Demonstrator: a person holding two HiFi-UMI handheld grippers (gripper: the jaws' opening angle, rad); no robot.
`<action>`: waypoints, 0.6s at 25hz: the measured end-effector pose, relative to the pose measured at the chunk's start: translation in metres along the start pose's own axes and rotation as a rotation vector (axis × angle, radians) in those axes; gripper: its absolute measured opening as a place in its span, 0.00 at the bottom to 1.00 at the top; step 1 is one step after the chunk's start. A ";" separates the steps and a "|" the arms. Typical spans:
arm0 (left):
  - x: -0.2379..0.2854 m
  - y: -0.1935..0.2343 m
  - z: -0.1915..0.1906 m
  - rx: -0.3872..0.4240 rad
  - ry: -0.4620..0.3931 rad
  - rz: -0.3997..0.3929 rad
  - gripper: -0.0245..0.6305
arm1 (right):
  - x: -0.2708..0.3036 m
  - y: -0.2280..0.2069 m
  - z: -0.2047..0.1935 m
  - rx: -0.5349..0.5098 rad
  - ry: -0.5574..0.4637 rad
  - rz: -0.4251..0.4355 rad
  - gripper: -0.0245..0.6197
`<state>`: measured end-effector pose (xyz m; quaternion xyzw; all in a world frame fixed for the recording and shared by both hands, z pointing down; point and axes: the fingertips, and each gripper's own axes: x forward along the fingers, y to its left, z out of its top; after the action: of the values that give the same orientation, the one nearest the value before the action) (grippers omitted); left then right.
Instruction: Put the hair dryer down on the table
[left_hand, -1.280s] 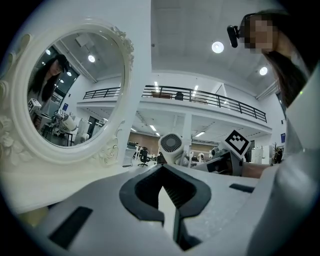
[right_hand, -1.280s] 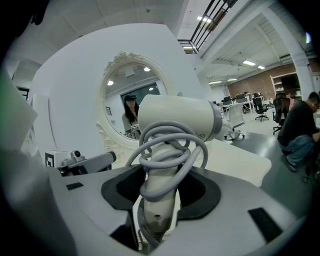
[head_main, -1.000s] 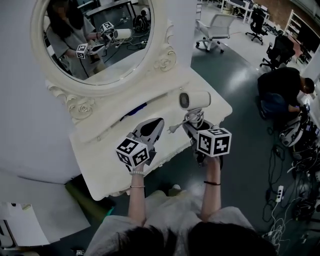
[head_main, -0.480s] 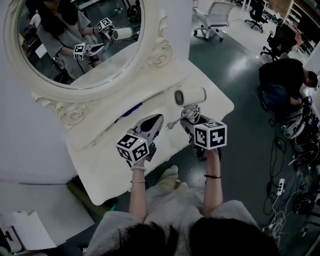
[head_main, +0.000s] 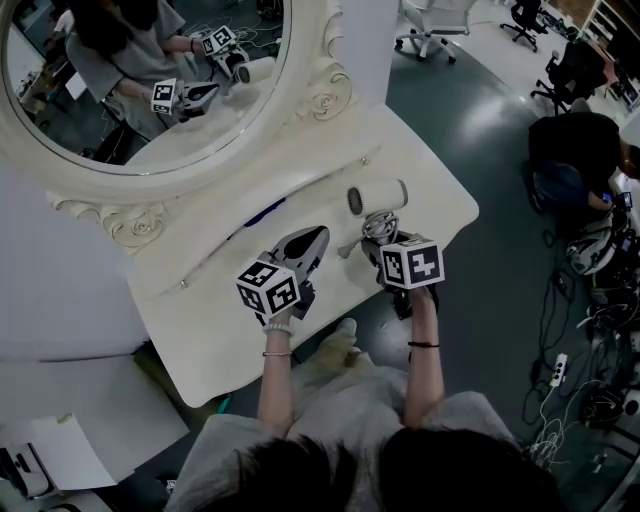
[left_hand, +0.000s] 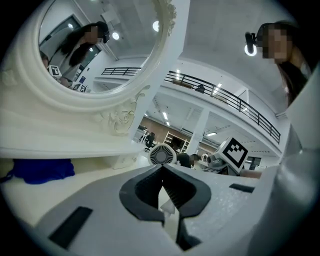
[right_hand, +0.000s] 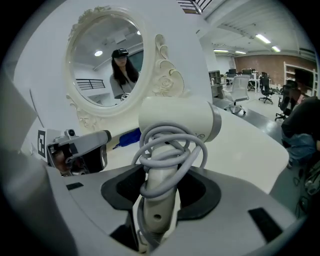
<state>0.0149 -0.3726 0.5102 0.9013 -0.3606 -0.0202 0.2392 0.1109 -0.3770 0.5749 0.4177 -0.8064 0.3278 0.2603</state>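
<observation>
Vanity table, white and curved, fills the middle of the head view, with its oval, ornate-framed mirror rising at 11 o'clock. The right gripper is over the table's near edge, and its jaws are clamped on the handle of the white hair dryer. The dryer stands upright at 12 o'clock from that gripper, above the table's right half, with its grilled end facing 9 o'clock. No view shows whether it touches the top. A grey cord is looped round the handle. At 9 o'clock from the right gripper, the left gripper has its tips meeting and grips nothing. A blue item lies at 11 o'clock from it, against the mirror's base.
</observation>
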 end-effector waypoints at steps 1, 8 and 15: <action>0.002 0.002 -0.003 -0.012 0.006 0.002 0.04 | 0.003 -0.002 -0.002 0.002 0.010 0.001 0.33; 0.013 0.014 -0.028 -0.084 0.052 0.006 0.04 | 0.021 -0.012 -0.011 -0.032 0.094 -0.014 0.33; 0.017 0.024 -0.041 -0.137 0.079 0.006 0.04 | 0.035 -0.014 -0.017 -0.085 0.165 -0.020 0.33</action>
<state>0.0212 -0.3816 0.5595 0.8817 -0.3514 -0.0085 0.3146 0.1068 -0.3882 0.6144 0.3859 -0.7912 0.3242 0.3464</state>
